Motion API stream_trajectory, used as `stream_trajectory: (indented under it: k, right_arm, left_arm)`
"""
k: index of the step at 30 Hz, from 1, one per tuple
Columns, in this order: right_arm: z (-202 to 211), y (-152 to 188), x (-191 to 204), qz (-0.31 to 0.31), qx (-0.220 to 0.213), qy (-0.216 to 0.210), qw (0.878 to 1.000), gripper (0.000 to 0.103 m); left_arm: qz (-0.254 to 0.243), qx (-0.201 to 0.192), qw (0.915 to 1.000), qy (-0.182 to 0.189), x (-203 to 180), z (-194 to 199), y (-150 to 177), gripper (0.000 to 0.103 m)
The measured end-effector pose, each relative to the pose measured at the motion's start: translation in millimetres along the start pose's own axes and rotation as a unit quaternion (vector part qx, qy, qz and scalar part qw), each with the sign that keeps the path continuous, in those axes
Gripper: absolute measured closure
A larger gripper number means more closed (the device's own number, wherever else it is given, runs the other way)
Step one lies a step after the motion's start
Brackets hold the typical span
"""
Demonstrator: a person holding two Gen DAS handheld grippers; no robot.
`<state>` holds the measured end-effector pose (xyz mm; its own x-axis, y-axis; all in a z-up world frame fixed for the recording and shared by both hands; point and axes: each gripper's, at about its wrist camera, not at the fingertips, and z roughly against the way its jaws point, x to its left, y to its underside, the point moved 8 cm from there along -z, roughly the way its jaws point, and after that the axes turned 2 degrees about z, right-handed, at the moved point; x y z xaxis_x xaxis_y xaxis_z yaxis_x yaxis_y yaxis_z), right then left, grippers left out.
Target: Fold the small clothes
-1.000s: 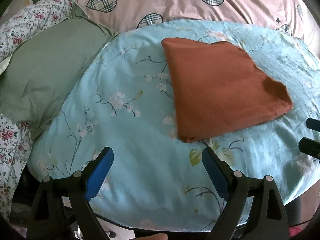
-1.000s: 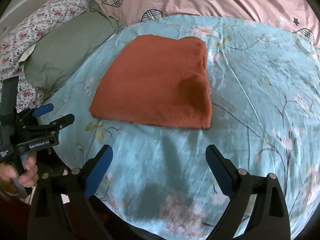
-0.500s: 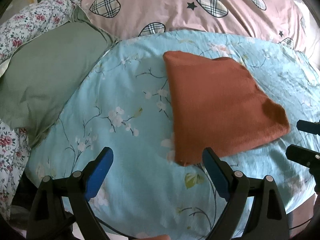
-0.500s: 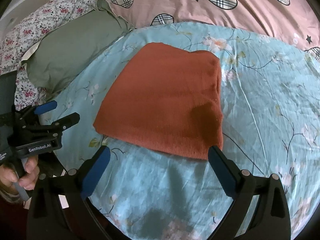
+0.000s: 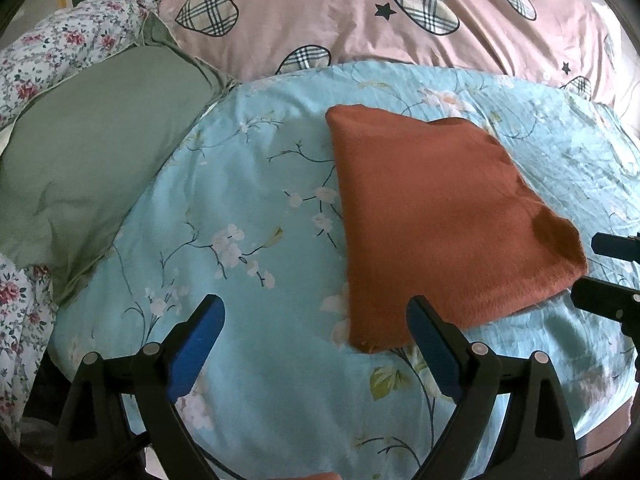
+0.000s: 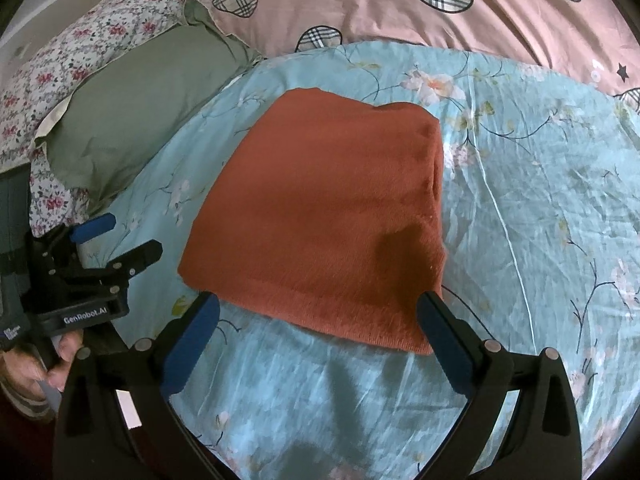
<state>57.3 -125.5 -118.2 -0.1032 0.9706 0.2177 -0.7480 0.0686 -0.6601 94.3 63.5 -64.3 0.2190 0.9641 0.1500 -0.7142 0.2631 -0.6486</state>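
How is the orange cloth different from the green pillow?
The orange cloth is fuzzy and folded flat; the green pillow is smooth and puffy. The cloth lies in the middle of the blue flowered sheet; the pillow sits off at the sheet's left edge. The cloth is close in front of both tools; the pillow is farther away. Both are one plain colour.

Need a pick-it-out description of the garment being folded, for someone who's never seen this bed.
Start at the light blue floral cover spread across the bed, in front of the pink heart-print bedding. The folded rust-orange garment lies flat on its middle, right of the plain green pillow. It is the only solid orange, fuzzy piece; everything around it is smooth bedding.
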Motion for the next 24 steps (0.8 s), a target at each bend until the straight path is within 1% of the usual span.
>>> stream_trajectory:
  k: [12,24]
  right_arm:
    - [-12.3,-1.9,-4.6,-0.023,0.008,-0.009,1.0,0.004]
    - [-4.6,2.0,-8.4,-0.043,0.002,-0.011,0.999,0.004]
  left_arm:
    - [0.005,0.014,0.9999,0.003,-9.3,-15.0,-3.7,0.009]
    - [0.013,0.016,0.9998,0.007,-9.8,-12.4,-4.7,0.008]
